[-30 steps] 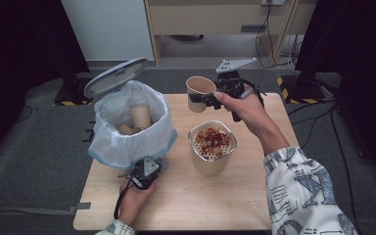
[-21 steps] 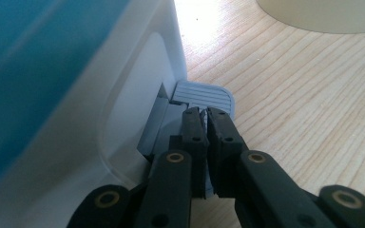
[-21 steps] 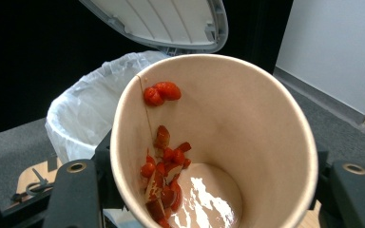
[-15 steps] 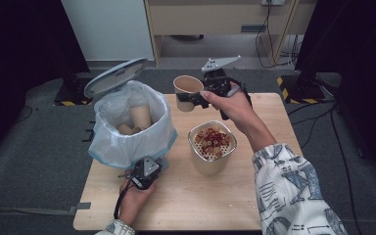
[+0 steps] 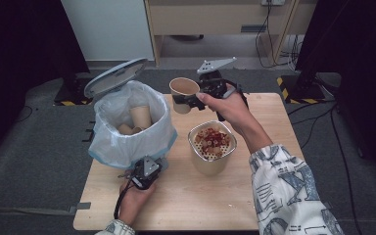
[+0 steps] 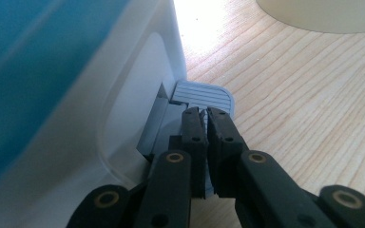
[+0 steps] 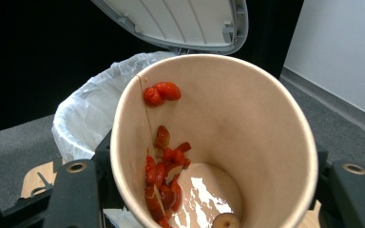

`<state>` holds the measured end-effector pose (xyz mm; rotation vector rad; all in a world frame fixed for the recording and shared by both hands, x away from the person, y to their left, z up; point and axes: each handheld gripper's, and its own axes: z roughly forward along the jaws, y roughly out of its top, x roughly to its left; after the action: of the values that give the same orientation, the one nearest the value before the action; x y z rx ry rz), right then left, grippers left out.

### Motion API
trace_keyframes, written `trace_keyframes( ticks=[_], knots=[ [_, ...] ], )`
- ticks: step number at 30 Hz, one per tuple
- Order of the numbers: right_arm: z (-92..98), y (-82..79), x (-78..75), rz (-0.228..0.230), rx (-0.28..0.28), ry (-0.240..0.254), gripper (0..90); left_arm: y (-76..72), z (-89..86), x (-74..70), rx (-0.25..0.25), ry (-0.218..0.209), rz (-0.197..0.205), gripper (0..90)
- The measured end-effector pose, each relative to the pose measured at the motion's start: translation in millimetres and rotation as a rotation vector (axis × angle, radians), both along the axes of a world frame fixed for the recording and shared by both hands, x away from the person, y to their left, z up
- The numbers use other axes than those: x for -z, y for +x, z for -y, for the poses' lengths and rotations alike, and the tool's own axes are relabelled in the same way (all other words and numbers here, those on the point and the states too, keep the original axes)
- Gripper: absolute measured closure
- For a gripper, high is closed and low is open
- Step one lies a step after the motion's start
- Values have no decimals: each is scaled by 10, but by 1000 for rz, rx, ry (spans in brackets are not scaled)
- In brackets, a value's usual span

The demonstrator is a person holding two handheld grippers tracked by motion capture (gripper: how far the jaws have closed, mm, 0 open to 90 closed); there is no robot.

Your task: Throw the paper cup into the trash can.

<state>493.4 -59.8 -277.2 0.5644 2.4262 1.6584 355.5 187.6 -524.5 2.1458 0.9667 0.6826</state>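
Plastic pedal (image 6: 204, 95) at the near foot of the bin (image 5: 127, 142): our left gripper (image 5: 146, 172) presses it with jaws closed and empty; if it slips, the lid (image 5: 115, 76) drops. Beyond the bin's right rim, our right gripper (image 5: 192, 101) clamps the paper cup (image 5: 184, 89), upright, with red scraps (image 7: 164, 161). Tipped early, these fall on the table (image 5: 274, 112).

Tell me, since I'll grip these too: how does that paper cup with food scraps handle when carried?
The paper cup, clamped in the right gripper, probably dents under a hard squeeze. It looks light, with few red scraps inside. Liquid at the bottom could spill if it tips.
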Motion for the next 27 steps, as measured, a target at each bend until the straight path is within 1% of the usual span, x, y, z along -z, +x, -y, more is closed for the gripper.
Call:
trace_keyframes(
  ticks=[4,9,18,27],
  knots=[
    [-67,-26,-5,10,-10,-11,348,0,0,0,0,0,0,852],
    [-178,-53,-28,13,-25,3,348,0,0,0,0,0,0,852],
    [-412,-90,-81,19,-50,12,348,-1,0,0,0,0,0,851],
    [-549,-95,-80,20,-60,21,347,0,-1,0,1,0,0,850]
  ],
)
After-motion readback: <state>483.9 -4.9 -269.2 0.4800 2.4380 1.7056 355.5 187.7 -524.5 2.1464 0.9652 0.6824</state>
